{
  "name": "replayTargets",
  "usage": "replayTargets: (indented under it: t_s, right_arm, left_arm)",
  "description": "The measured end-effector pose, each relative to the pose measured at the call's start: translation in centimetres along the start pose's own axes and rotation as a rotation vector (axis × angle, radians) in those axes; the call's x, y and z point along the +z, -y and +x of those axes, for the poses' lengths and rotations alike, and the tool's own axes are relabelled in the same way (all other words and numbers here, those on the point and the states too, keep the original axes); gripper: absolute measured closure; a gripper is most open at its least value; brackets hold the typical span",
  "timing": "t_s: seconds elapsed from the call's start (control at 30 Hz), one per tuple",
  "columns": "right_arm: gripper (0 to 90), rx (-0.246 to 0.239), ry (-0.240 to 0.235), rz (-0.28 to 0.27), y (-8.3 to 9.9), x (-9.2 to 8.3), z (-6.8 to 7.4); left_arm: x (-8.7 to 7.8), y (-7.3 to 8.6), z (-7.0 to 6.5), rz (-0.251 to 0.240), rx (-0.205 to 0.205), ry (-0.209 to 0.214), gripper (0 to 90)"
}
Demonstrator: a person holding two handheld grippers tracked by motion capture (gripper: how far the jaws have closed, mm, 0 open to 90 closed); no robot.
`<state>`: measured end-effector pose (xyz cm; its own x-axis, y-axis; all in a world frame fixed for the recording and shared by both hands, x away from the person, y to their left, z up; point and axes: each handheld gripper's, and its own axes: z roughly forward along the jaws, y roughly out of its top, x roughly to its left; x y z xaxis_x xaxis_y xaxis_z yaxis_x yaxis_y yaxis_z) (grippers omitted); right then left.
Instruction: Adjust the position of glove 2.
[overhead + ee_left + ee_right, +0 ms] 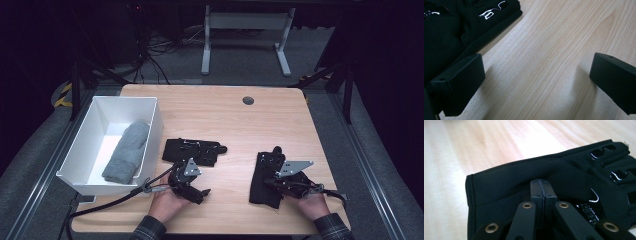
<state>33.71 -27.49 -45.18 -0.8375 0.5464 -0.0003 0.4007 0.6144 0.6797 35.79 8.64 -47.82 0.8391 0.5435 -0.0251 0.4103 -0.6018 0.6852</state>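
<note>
Two black gloves lie on the wooden table (240, 120). One black glove (194, 150) is at the centre, and its edge fills the top left of the left gripper view (454, 32). My left gripper (196, 189) (537, 80) hovers just in front of it, open, with bare wood between its jaws. The other black glove (260, 182) (524, 175) lies at the right. My right gripper (275, 167) (540, 181) is on it, jaws pressed together on a raised fold of its fabric. A grey mitten (127, 150) rests in the white bin (80, 145).
The white bin stands at the table's left edge, close to the centre glove. A dark round grommet (248, 100) is set in the table's far side. Beyond the table stand a white desk frame (245, 30) and cables on the floor.
</note>
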Motion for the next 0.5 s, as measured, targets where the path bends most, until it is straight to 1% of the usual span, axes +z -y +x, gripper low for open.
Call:
replayTargets:
  t_s: [0.07, 0.27, 0.3, 0.33, 0.37, 0.4, 0.43, 0.47, 0.5]
  right_arm:
    - [90.0, -0.018, 0.004, 0.010, 0.0, -0.1, 0.5]
    - [90.0, -0.042, -0.033, 0.016, 0.3, -0.4, 2.1]
    - [87.9, -0.045, -0.034, 0.013, 0.3, -0.4, 2.2]
    - [82.1, -0.043, -0.030, 0.004, 0.4, -0.5, 2.2]
    - [77.4, -0.033, -0.032, -0.002, 0.3, -0.6, 2.1]
    - [70.7, -0.019, -0.029, -0.021, 0.3, -0.8, 1.8]
    - [67.0, -0.008, -0.019, -0.035, 0.2, -1.0, 1.7]
    - [65.0, 0.000, -0.017, -0.045, 0.2, -1.2, 1.5]
    - [61.7, 0.006, -0.010, -0.055, 0.2, -1.3, 1.5]
  left_arm:
    - [0.0, 0.0, 0.0, 0.000, 0.000, 0.000, 0.3]
    - [0.0, 0.0, 0.0, -0.001, -0.001, -0.001, 0.4]
    - [0.0, 0.0, 0.0, 0.000, -0.002, -0.002, 0.4]
    - [0.0, -0.1, 0.0, 0.006, -0.006, -0.002, 0.8]
    - [-0.2, -0.2, 0.1, 0.008, -0.018, 0.000, 2.0]
    - [-0.3, -0.3, 0.2, 0.008, -0.032, 0.008, 4.2]
    - [-0.4, -0.4, 0.3, 0.012, -0.050, 0.019, 6.0]
    - [-0.6, -0.4, 0.4, 0.012, -0.059, 0.022, 8.3]
    - [-0.7, -0.5, 0.4, 0.004, -0.061, 0.017, 10.0]
